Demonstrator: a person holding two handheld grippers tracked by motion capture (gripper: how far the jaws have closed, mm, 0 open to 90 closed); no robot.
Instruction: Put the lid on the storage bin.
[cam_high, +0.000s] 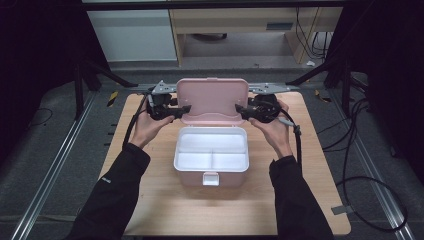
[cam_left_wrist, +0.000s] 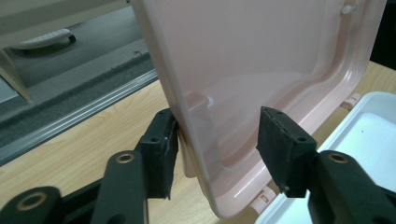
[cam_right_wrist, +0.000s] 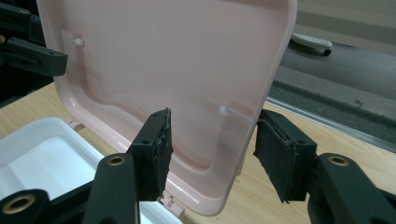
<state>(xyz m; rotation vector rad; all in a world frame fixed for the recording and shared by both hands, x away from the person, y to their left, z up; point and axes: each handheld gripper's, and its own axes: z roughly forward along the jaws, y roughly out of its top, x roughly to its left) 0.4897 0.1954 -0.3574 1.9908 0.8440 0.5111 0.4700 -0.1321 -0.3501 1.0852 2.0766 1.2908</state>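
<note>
A pink box (cam_high: 200, 176) stands open at the middle of the wooden table (cam_high: 160, 205), a white divided tray (cam_high: 180, 150) seated in its top. Its pink lid (cam_high: 212, 97) stands upright behind it. My left gripper (cam_high: 185, 109) straddles the lid's left edge. In the left gripper view the lid (cam_left_wrist: 261, 56) runs between the jaws of that gripper (cam_left_wrist: 217, 135): one pad touches its outer face, the other stands off the inner face. My right gripper (cam_high: 240, 109) straddles the right edge. In the right gripper view the lid (cam_right_wrist: 163, 56) sits between the parted jaws of that gripper (cam_right_wrist: 210, 140), unpinched.
A white latch (cam_high: 210, 178) hangs on the box's front. The tray (cam_left_wrist: 369, 135) lies just below the lid's hinges. Bare tabletop surrounds the box. Dark floor, metal rails (cam_high: 55, 165) and cables (cam_high: 360, 190) flank the table. A desk (cam_high: 240, 25) stands beyond it.
</note>
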